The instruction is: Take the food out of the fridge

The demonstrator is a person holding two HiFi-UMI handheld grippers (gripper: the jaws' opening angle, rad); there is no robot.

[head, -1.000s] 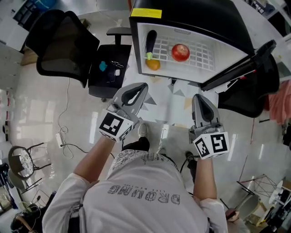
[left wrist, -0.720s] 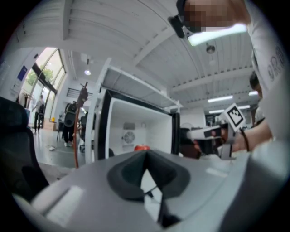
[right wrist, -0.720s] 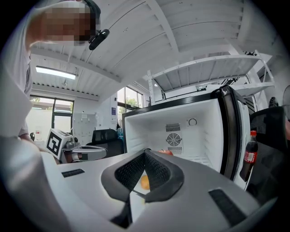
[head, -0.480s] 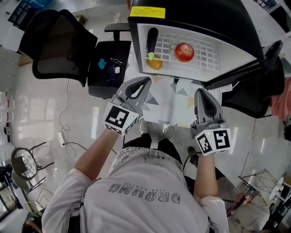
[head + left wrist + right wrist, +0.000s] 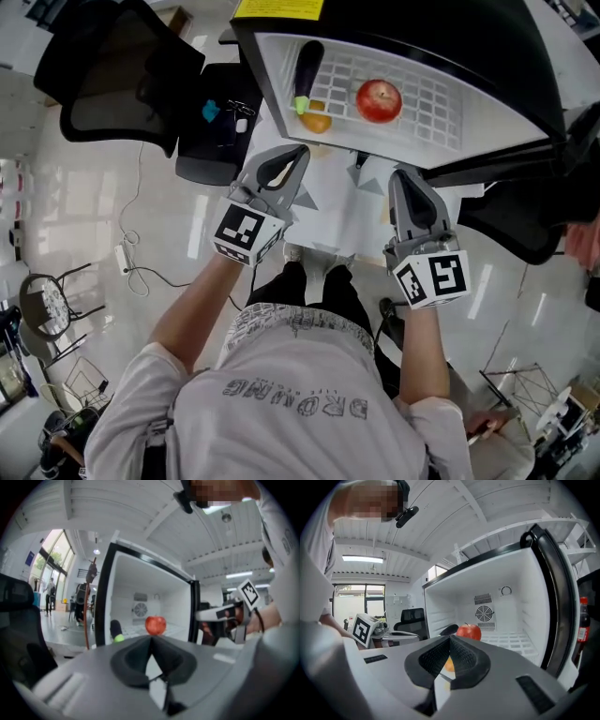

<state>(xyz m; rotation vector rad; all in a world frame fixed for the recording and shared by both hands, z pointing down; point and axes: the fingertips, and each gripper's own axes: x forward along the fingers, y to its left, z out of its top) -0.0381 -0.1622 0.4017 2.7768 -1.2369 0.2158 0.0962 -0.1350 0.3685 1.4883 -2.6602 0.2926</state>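
The black fridge stood open, its white wire shelf carrying the food. In front of it and clear of the shelf, the left hand-held gripper had its jaws pressed together with nothing between them. The right hand-held gripper was likewise closed and empty. On the shelf a dark eggplant lay at the left, a red apple near the middle, and a small orange just beside the eggplant's green end.
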